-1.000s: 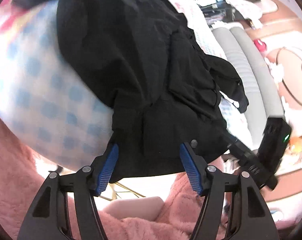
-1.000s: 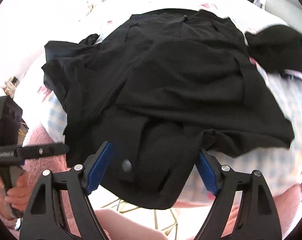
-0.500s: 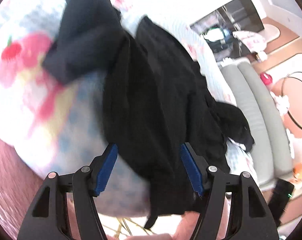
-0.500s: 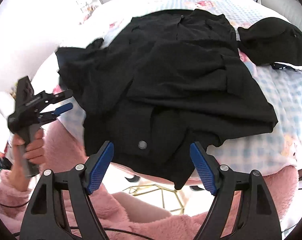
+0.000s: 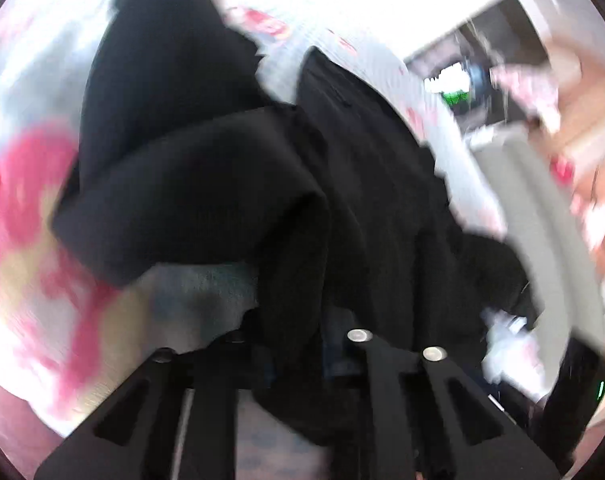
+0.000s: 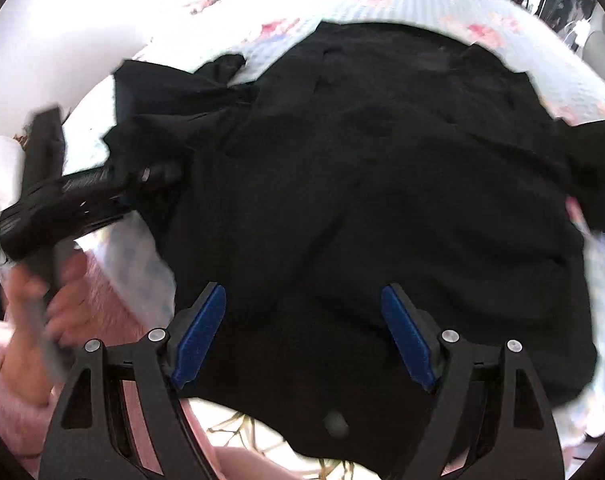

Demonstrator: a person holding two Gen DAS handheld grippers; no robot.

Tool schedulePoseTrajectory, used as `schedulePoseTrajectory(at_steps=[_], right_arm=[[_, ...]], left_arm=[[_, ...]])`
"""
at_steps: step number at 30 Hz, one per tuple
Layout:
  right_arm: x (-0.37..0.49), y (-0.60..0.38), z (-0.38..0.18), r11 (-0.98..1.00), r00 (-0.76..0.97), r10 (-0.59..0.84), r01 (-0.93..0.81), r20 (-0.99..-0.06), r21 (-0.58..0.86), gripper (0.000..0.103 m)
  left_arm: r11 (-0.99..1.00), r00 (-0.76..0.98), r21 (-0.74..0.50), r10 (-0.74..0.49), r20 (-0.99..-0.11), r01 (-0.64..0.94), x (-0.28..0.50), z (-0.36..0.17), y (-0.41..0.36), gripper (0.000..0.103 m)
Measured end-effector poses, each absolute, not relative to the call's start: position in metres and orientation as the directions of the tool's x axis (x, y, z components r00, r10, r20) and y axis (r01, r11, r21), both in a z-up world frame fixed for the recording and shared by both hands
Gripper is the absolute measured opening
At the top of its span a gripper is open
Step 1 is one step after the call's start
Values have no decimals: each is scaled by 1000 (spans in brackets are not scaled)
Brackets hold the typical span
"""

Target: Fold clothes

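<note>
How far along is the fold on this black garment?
Barely begun. The black garment lies spread and rumpled on the bed, no fold visible. In hand: the left gripper is closing on its edge. The right gripper hovers open over the near hem. All folds remain.

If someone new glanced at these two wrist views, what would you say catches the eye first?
The large black garment dominates, spread over the pale checked bedsheet and filling the middle of the right wrist view. At its left edge the left gripper is closing on a fold of the black cloth, which sits between its fingers. The right gripper hovers wide open over the near hem, its blue pads clear of the fabric.
</note>
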State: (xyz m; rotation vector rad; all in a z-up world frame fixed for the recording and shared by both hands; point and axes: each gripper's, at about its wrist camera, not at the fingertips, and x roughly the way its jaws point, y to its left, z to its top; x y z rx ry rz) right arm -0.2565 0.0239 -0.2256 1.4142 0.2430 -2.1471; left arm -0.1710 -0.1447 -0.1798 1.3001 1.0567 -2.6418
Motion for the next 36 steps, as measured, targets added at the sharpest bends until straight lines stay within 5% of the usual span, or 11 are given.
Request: schedulePoseTrajectory(at_steps=[2,10,14,20,24,26,31,36], right_arm=[[-265,2,-246,-824,-252,-352,540,-901,171,81],[-248,-31,-273,-730,-185,-362,665,-913,155,80],[-251,-4,-260,-740,-145,-427,623,-893,253,79],[-248,22,-232,-777,-212,-496,542,-842,321,80],[-246,28,-239,-810,-210,-441,512,-873,285,80],[-245,34,-237,-830,-231,-392,506,-891,234,79],[-256,55,-218,-859,-305,-355,481,-884,179,81],[-277,10,-204,-796,-315,-375,591,-872,128,81]], left_arm=[[-793,-662,-542,251,-707,278,-167,-167,-148,7],[-801,-550,-458,199,-811,386,-130,-192,-170,10],[-776,-608,-513,216,-764,368,-114,-179,-156,12],[-887,-739,-445,217,-637,124,-144,-128,-98,51],[-940,-559,-252,83,-825,232,-177,-170,-77,52],[-940,-408,-39,-109,-907,339,-172,-189,-84,51],[-882,-466,-260,53,-883,393,-132,-173,-126,53],[-868,-517,-294,51,-855,400,-108,-157,-145,56]])
